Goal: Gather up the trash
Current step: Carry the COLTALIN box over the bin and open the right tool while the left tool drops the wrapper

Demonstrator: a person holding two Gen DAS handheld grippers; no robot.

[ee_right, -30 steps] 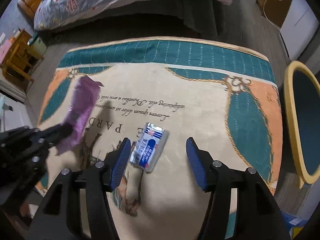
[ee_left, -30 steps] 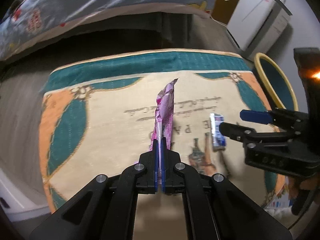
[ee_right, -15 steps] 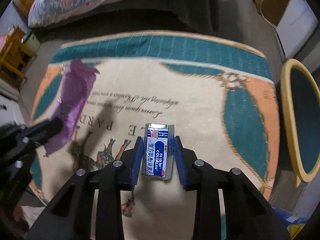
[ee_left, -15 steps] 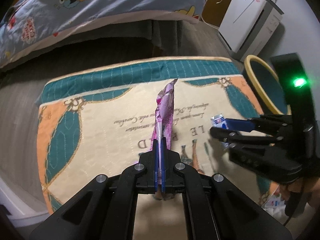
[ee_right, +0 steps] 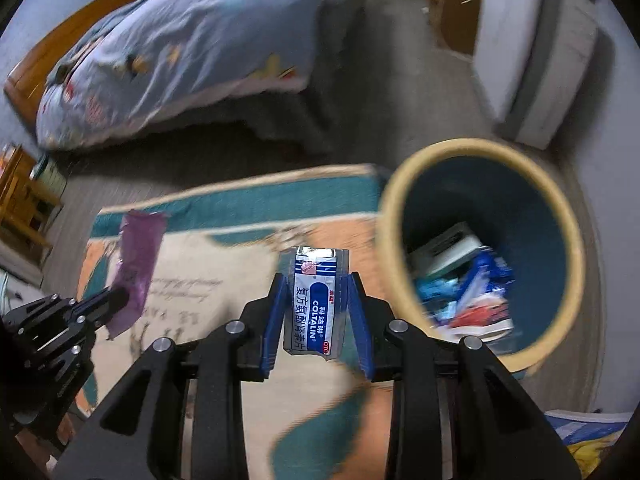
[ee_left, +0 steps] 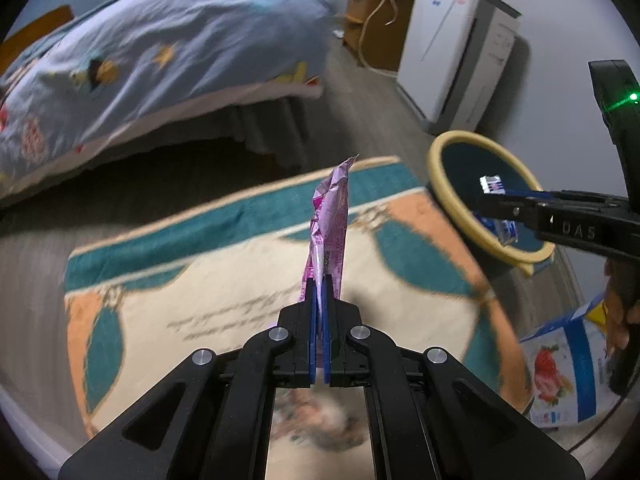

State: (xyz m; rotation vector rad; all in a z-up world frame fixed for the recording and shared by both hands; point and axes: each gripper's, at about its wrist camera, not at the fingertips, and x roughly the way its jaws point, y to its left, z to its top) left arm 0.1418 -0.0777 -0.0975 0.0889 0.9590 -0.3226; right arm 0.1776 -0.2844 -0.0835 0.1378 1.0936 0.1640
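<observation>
Left wrist view: we see our left gripper (ee_left: 319,300) with its blue pads pinched tight on the lower end of a long crinkled pink-and-purple plastic wrapper (ee_left: 330,224), which stands up from the jaws.
Right wrist view: our right gripper (ee_right: 316,312) holds a small silver, blue and white foil medicine sachet (ee_right: 316,304) at a narrow opening; its blue pads (ee_right: 273,326) press on both side edges, and the sachet is off the floor.
Right jaws: they have just been closing, and the sachet sits between them.
Bin: a round dark-blue waste bin with a pale yellow rim (ee_right: 576,264) stands on the grey wood-look floor, just beside the rug's corner. Inside it we see crumpled blue, white and red packaging (ee_right: 468,288).
Sachet against the bin: in the left wrist view the sachet (ee_left: 491,185) shows in front of the bin's mouth (ee_left: 442,196); in the right wrist view it is left of the rim.
Rug: a cream, teal and orange printed rug (ee_left: 224,304) lies below both grippers.
Floor at right: a blue-and-white printed package with a strawberry picture (ee_left: 560,368) lies beside the rug.
Background: a bed with a light-blue cartoon-print duvet (ee_left: 168,40) and a white cabinet (ee_left: 452,48) by the wall.
Sharpness: both views are blurred.
</observation>
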